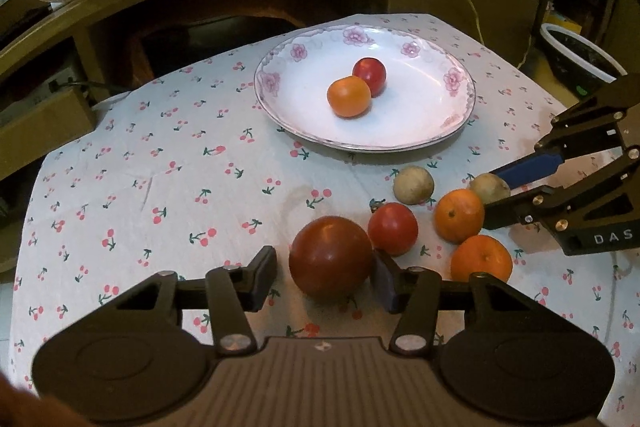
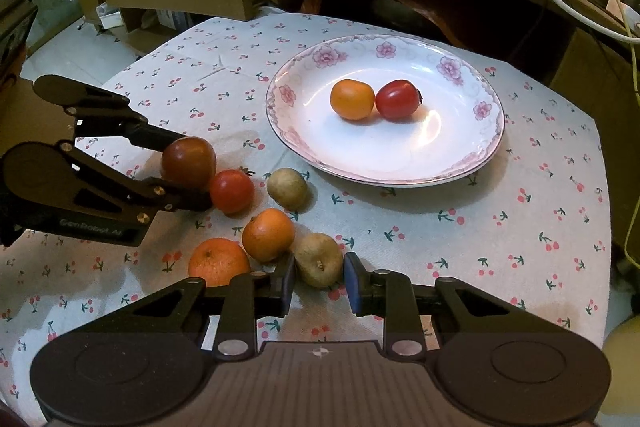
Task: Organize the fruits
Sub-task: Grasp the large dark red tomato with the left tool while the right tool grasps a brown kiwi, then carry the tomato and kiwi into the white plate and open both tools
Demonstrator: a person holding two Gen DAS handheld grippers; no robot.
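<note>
From the left wrist, my left tongs (image 1: 325, 273) stand wide around the dark red fruit (image 1: 330, 257) on the desk (image 1: 160, 195); I should close evenly at its middle.

From the right wrist, my right tongs (image 2: 319, 281) bracket the brown fruit (image 2: 319, 259), pads close but grip uncertain; the plate (image 2: 486, 147) waits beyond.

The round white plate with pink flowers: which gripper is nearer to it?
Right, slightly. The right gripper straddles a tan fruit below the plate; the left gripper straddles a dark red fruit farther away.
</note>
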